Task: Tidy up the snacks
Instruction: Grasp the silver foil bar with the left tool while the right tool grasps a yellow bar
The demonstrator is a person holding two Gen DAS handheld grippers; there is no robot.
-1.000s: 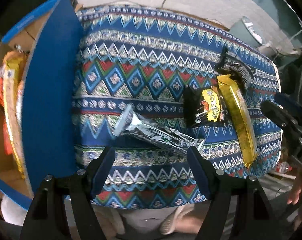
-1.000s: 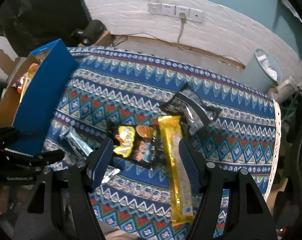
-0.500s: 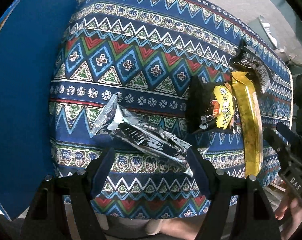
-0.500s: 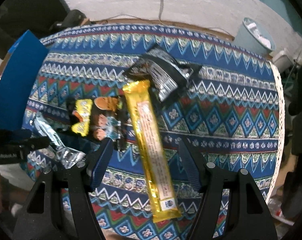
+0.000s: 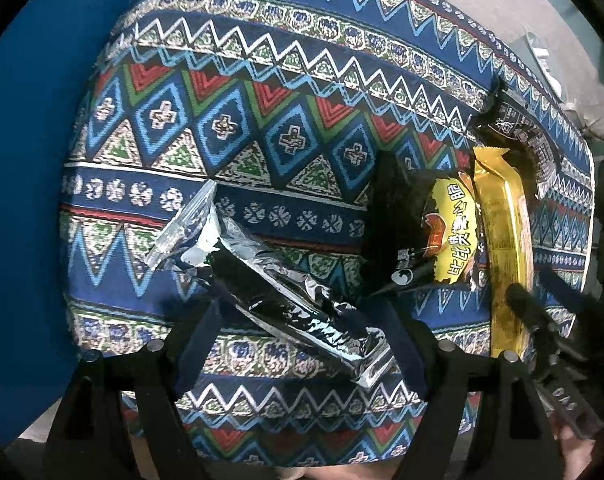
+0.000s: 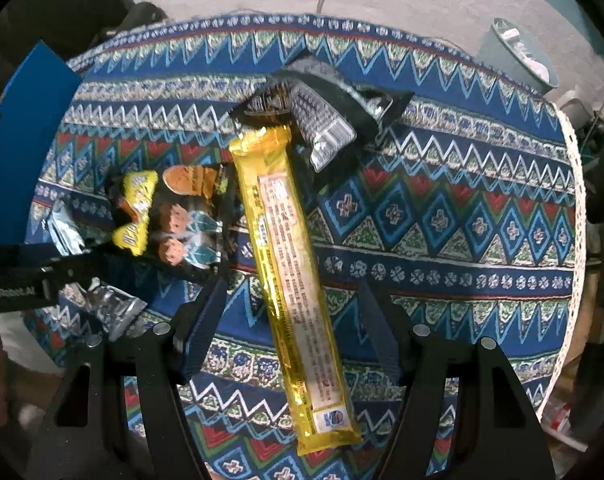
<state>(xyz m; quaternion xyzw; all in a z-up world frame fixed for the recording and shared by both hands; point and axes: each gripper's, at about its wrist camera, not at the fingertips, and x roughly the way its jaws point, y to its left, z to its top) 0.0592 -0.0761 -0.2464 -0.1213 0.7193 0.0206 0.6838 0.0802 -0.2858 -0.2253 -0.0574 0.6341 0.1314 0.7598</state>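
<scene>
A silver-and-black snack packet (image 5: 269, 288) lies on the patterned tablecloth (image 5: 261, 92). My left gripper (image 5: 302, 328) is open, its fingers on either side of the packet's near end. A long yellow snack bar (image 6: 289, 264) lies lengthwise between the open fingers of my right gripper (image 6: 293, 320). It also shows in the left wrist view (image 5: 502, 240). A black-and-yellow cookie bag (image 6: 169, 212) lies left of the bar, and a black wrapper (image 6: 326, 116) lies at its far end.
A blue box flap (image 5: 29, 160) stands at the table's left edge, also in the right wrist view (image 6: 17, 152). A grey bin (image 6: 514, 56) stands on the floor beyond the table. The table's lace edge (image 6: 574, 208) runs along the right.
Both grippers have moved down and closer to the table. The left one now straddles the silver packet and the right one straddles the yellow bar. Both stay open.
</scene>
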